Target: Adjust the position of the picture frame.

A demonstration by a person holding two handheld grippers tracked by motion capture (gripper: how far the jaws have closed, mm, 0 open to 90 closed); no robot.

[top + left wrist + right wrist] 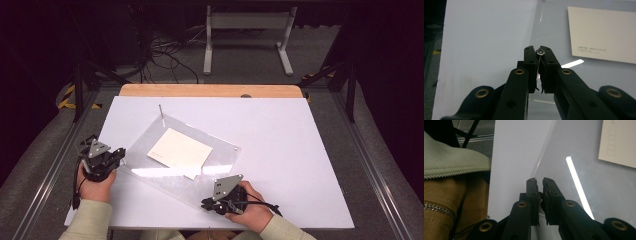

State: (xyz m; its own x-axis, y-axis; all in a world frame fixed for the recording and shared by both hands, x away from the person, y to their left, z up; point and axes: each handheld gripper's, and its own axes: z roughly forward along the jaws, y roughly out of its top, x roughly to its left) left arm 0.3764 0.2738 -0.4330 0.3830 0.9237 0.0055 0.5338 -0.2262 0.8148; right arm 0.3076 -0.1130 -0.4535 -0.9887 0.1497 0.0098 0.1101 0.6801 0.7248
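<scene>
White table top (280, 150) spans most of the high view, with a strip of bare wood (210, 90) along its far edge. Grey floor beyond; a pale metal stand (247, 37) and loose dark cables (165, 55) lie there.

Clear plastic sheet (220, 160), large and four-cornered, lies flat on the table, turned at an angle to the table's edges. It reflects a bright bar of ceiling light. Cream card (180, 150) lies within the outline of the sheet, nearer its far left side; faint small print along one edge in the left gripper view (599, 32). Cannot tell whether the card is under or on the plastic. Thin metal pin (160, 111) stands at the sheet's far corner.

Left gripper (120, 154) sits at the sheet's left corner, held in the person's left hand (95, 185). In the left gripper view (540, 53) the jaws are clamped on the sheet's edge, right at a small round metal stud (540, 52) seated between the tips. Grip: pinching the plastic sheet.

Right gripper (205, 204) sits at the sheet's near edge, held in the right hand (252, 212). In the right gripper view (539, 182) the jaws are drawn nearly together with the sheet's corner (536, 173) running in between them. Grip: clenched on the plastic sheet. Pale green sleeve with zip (454, 162) visible at left of that view.
</scene>
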